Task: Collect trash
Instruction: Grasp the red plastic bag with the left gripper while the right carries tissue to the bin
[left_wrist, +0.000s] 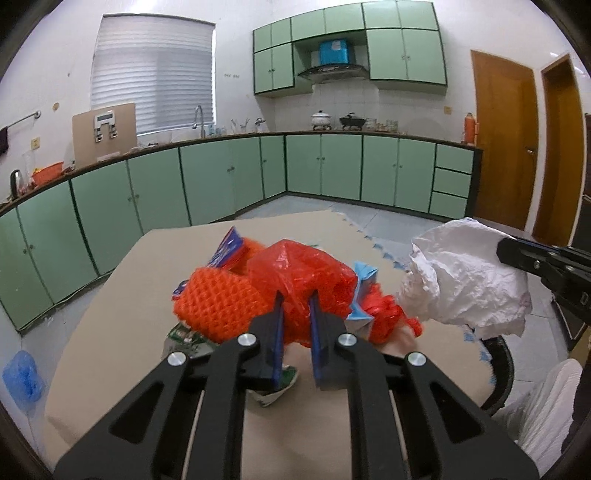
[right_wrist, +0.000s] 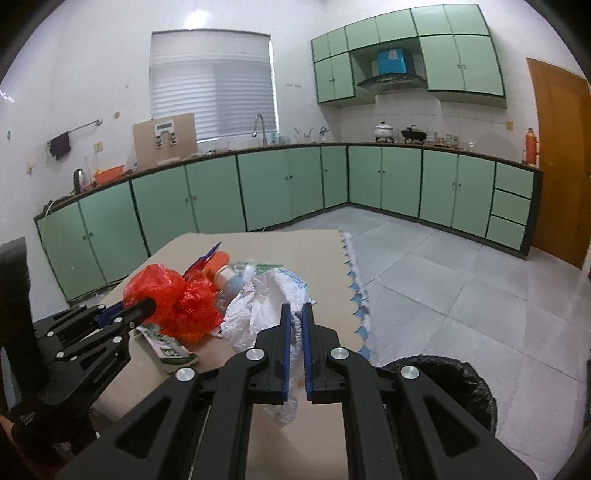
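Note:
A pile of trash lies on the beige table (left_wrist: 110, 332): a red plastic bag (left_wrist: 295, 269), orange foam netting (left_wrist: 218, 299), blue wrappers and a green-printed carton (left_wrist: 184, 338). My left gripper (left_wrist: 295, 314) is shut on the red plastic bag; it also shows in the right wrist view (right_wrist: 146, 304) at the red bag (right_wrist: 173, 295). My right gripper (right_wrist: 294, 321) is shut on a crumpled white plastic bag (right_wrist: 258, 310) and holds it above the table's right side. The white bag also shows in the left wrist view (left_wrist: 465, 280).
A bin lined with a black bag (right_wrist: 454, 380) stands on the tiled floor right of the table. Green kitchen cabinets (right_wrist: 280, 192) run along the far walls. A blue bag (left_wrist: 22, 376) lies on the floor at left.

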